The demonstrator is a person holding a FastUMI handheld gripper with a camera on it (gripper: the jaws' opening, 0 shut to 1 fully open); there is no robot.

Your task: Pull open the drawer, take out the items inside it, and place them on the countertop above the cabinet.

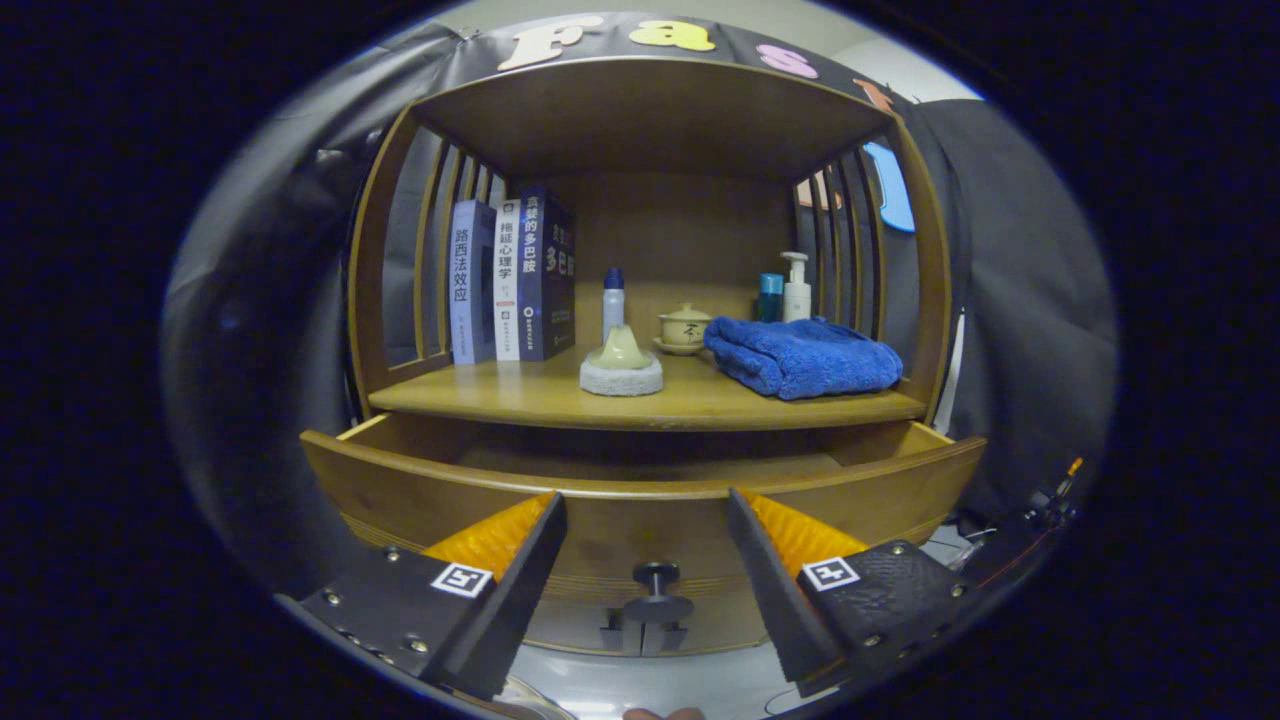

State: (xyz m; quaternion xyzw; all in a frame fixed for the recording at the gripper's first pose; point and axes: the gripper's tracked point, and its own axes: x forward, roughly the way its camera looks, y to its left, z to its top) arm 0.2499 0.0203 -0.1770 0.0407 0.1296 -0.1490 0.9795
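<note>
Claw (647, 520) spread wide before pulled-out drawer (640, 500)

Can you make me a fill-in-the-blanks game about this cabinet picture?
1. The drawer under the shelf is pulled ____.
2. The tongs are spread wide, and the drawer's black ____ sits between them.
3. On the countertop, the folded towel is the colour ____.
4. The books stand upright at the end of the shelf opposite the ____.

Missing words: open; knob; blue; towel
</note>
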